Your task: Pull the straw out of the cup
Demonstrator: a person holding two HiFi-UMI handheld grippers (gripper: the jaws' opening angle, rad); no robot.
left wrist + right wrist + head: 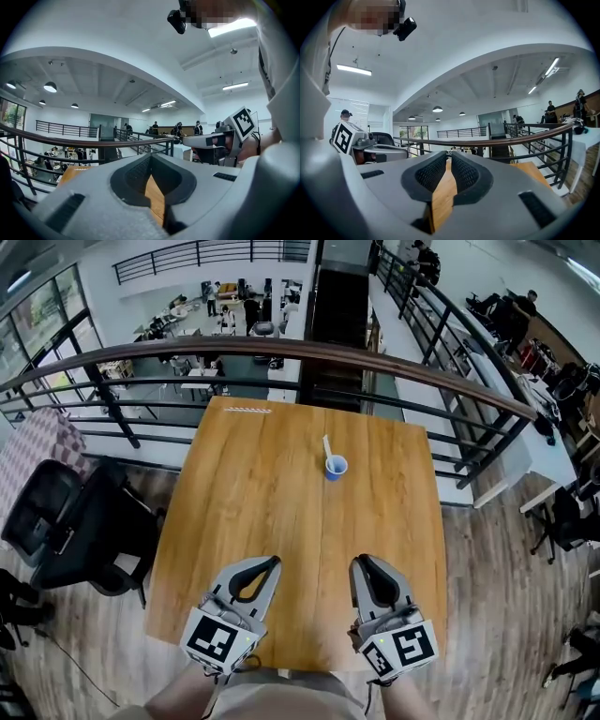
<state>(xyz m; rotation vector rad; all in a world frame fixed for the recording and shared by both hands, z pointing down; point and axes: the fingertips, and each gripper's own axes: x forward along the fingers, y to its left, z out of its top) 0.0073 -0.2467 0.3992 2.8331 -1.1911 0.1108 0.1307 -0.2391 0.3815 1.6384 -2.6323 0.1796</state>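
The wooden table (244, 521) fills most of what I see when I look down, with its far edge against a dark curved railing (281, 348) and an open hall below that. A black office chair (66, 521) stands off the table's left side, close to it. I hold both tools over the near edge of the table, side by side and a little apart, pointing level across the top towards the railing. My left gripper (274, 563) has its jaws drawn in until the tips meet. Its own view shows only a sliver of bare wood through the hollow behind the pads and nothing caught between them. My right gripper (361, 562) is closed the same way, its dark ribbed pads all but touching at the front, and it is also empty. Each gripper view catches the other tool off to the side, with the marker cube at its back. The small blue cup (336, 467) stands upright on the far half of the table, right of the middle line, well ahead of both tools and roughly in line with my right one. The white straw (327, 448) sits in the cup and leans up and to the left over the rim. A thin pale strip (247, 411) lies flat along the table's far edge, on the left.
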